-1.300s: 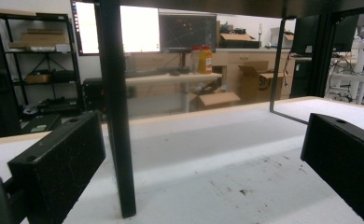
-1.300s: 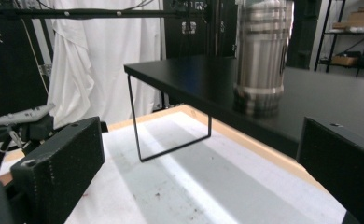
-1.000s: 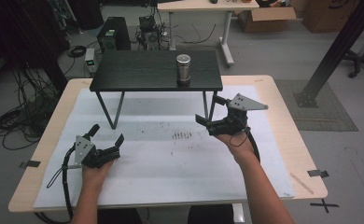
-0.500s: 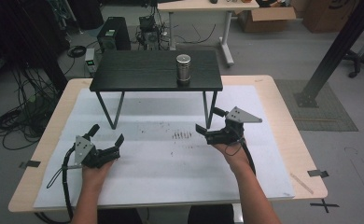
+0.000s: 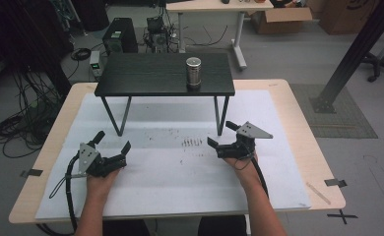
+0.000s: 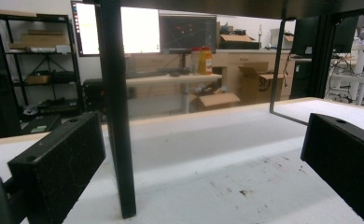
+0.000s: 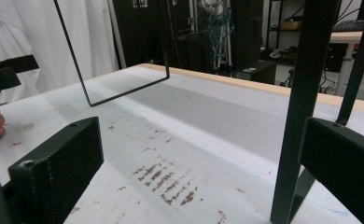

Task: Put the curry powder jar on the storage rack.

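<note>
On the white, stained mat (image 5: pixel 180 182), my right gripper (image 5: pixel 223 137) has drawn back nearer me from the black stand's (image 5: pixel 145 73) leg. Both it and my left gripper (image 5: pixel 112 142) gape wide, holding nothing; the ribbed steel cup (image 5: pixel 193 72) stands far beyond them.

On the tabletop (image 5: pixel 298 162): 1 white mat (image 5: pixel 180 187), 1 small black stand (image 5: pixel 150 76) with 2 wire leg frames, 1 metal canister (image 5: pixel 193 72) on top of that stand. Above the mat: 2 grippers, 1 left gripper (image 5: pixel 112 142) and 1 right gripper (image 5: pixel 222 135), each with 2 black fingers (image 6: pixel 59 163), spread apart, and each carrying 1 grey three-cornered plate (image 5: pixel 253 131).
</note>
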The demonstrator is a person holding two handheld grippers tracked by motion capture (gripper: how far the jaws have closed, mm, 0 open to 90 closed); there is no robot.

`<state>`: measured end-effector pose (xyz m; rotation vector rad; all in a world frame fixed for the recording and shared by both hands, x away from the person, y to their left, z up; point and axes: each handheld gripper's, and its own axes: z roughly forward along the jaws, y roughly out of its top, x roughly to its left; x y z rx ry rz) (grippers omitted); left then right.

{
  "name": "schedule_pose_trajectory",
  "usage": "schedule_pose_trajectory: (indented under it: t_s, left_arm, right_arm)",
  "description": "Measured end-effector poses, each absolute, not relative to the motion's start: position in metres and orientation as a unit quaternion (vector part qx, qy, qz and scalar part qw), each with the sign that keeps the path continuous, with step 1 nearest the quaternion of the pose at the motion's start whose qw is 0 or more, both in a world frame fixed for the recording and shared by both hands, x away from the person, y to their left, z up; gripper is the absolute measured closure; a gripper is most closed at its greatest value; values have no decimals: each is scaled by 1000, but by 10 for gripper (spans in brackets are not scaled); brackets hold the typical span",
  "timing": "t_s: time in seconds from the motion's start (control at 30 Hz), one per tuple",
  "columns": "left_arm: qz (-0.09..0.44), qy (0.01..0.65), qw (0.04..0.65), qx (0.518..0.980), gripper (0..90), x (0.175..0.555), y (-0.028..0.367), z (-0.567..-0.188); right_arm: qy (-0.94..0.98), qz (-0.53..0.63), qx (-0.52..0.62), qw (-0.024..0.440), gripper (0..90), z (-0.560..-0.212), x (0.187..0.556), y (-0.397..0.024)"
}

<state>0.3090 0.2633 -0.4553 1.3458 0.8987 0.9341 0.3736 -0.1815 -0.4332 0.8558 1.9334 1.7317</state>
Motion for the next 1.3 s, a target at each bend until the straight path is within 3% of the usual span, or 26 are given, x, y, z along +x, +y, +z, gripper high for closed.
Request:
schedule_pose_trajectory:
  t_s: [0.47, 0.73, 1.3]
  left_arm:
    - [403, 387, 594, 579, 2, 309, 263, -455]
    - [402, 387, 595, 579, 2, 309, 264, -455]
    - [401, 390, 596, 576, 2, 309, 264, -455]
  right_arm:
    - [674, 636, 300, 225, 0, -451, 365, -183]
    - [667, 644, 264, 265, 0, -454, 354, -181]
    - [661, 650, 267, 262, 0, -454, 354, -183]
